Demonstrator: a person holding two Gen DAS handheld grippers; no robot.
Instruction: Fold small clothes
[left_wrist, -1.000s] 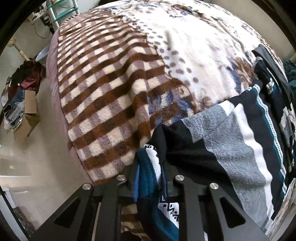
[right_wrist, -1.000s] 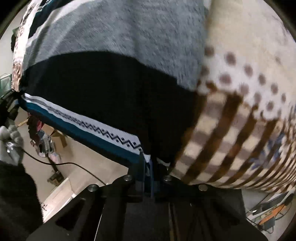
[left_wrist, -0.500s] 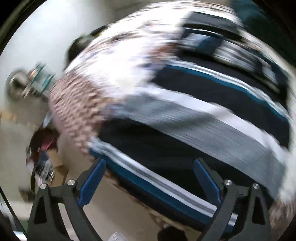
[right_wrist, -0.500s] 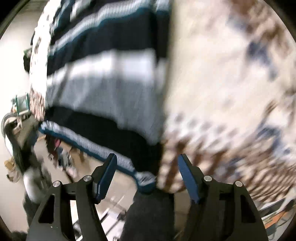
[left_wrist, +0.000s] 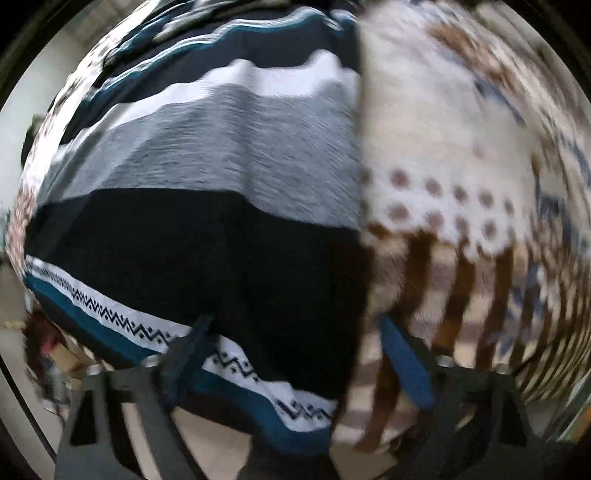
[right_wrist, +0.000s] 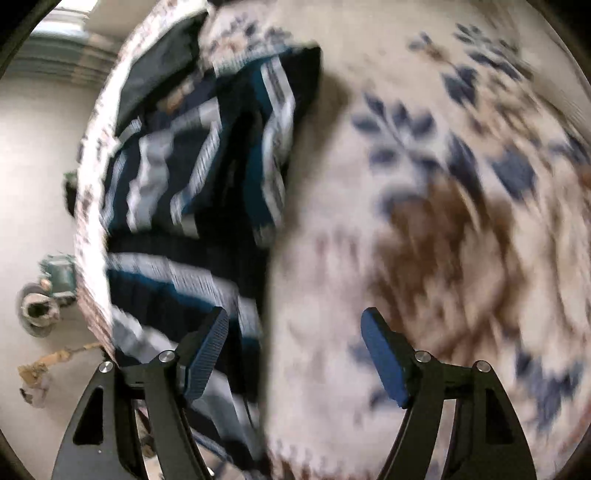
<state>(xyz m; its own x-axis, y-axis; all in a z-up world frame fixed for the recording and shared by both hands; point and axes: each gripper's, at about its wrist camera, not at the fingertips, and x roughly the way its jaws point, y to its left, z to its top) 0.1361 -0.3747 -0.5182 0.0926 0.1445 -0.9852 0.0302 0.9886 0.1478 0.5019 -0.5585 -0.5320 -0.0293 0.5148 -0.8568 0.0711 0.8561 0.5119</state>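
Where the striped knit sweater (left_wrist: 207, 177) lies flat on the bed, its bands run grey, white, black and teal, with a white zigzag-patterned strip near the hem; the knit looks ribbed and slightly rumpled. It sits on a fleecy plush blanket (left_wrist: 461, 155), cream with brown dots, brown checks and blue leaf prints, its pile soft and fuzzy. Both pictures are smeared by motion blur.

From the left wrist view, the left gripper (left_wrist: 295, 354) hangs over the sweater's near hem and its straight right edge. Its jaws are apart and closing, the blue pads wide of each other, with nothing pinched between them; the cloth lies beneath, not gripped. This view shows the broad grey and black bands and the zigzag trim clearly, plus a strip of pale floor (left_wrist: 207, 439) under the bed's edge.

From the right wrist view, the right gripper (right_wrist: 295, 354) is spread and opening, holding nothing, its ridged blue pads (right_wrist: 207, 350) straddling the sweater's edge and bare blanket. Only here do you see the sweater's far part, bunched and creased in narrower stripes, the blanket's large blue leaf motif, and clutter on the floor to the left.
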